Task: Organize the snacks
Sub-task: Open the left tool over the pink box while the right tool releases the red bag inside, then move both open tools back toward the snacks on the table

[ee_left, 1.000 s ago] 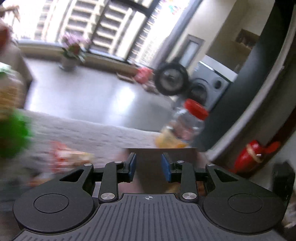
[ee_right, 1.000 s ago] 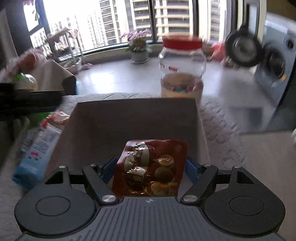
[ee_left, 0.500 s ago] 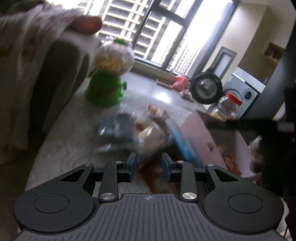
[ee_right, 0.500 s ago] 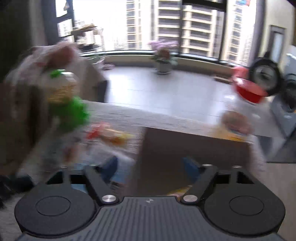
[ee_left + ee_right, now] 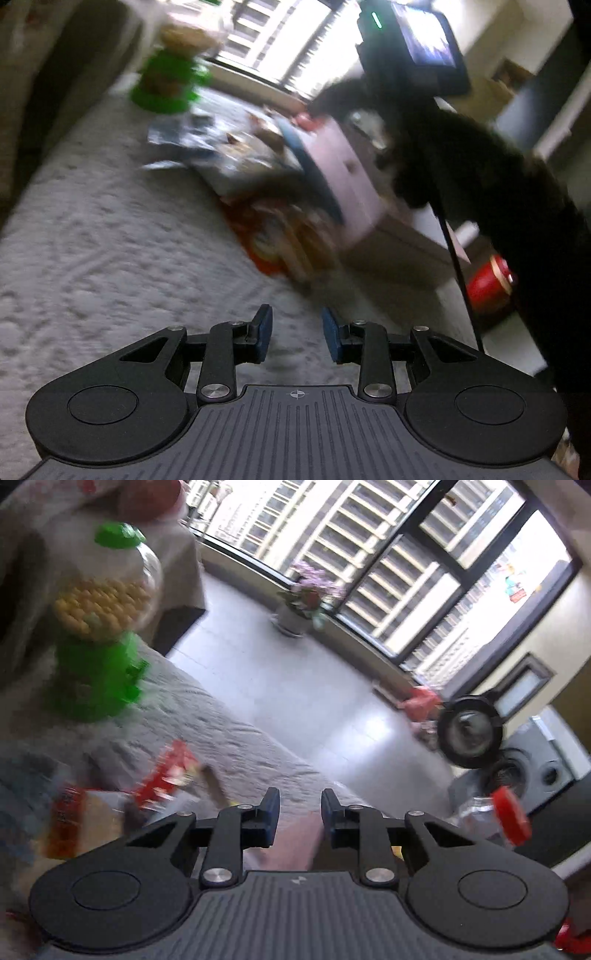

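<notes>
Blurred heap of snack packets (image 5: 266,177) lies on the grey textured tablecloth (image 5: 92,258) beside the pale pink cardboard box (image 5: 351,184), green-based clear candy dispenser (image 5: 99,627) behind, red-lidded clear plastic jar (image 5: 495,818) off right. Left gripper (image 5: 297,334) tilts down over bare cloth, blue pads narrowly apart, empty. Right gripper (image 5: 299,818) (rolled, over the box) has just been closing, nothing between its jaws, small gap showing.

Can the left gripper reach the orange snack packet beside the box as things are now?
Probably yes. The left gripper is empty, its jaws a little apart, and only bare textured cloth lies between it and the orange snack packet beside the pink box.
</notes>
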`<state>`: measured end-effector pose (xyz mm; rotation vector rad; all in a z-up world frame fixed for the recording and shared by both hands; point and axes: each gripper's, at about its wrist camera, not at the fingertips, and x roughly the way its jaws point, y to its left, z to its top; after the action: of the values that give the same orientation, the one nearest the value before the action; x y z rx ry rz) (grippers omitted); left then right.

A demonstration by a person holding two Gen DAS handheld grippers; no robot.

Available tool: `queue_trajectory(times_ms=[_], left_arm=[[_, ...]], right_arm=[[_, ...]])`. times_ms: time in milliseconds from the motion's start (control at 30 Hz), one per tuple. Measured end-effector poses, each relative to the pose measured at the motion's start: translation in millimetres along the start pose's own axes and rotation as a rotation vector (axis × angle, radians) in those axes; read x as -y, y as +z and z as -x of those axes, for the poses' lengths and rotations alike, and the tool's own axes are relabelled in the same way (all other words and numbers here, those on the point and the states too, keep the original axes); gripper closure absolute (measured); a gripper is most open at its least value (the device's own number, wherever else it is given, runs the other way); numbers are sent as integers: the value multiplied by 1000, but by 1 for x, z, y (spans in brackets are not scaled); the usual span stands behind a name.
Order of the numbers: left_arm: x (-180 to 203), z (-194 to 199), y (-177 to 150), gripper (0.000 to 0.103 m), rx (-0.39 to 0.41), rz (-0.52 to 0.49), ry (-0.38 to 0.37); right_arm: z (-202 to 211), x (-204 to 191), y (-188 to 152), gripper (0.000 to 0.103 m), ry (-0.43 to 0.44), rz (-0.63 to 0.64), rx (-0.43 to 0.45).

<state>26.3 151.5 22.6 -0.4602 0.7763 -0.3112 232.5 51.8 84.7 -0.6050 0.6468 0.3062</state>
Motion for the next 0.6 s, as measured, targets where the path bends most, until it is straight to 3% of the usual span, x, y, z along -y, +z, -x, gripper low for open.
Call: queue_trajectory(times_ms=[100,267,400,600], left_arm=[[11,-13,2,69,-33,-22,-37],[19,-33,10,70,-47,-11,-24],[10,-30,17,73,-16,24,12],[-17,-9,27,73,92,102,120]], right_arm=[[-3,-4,4,79,94,-26,-6],[-33,-19,-2,82,14,34,-109],[-20,-7,-17,85,140,-29,-122],[22,-11,-58,87,346,-69,-143]])
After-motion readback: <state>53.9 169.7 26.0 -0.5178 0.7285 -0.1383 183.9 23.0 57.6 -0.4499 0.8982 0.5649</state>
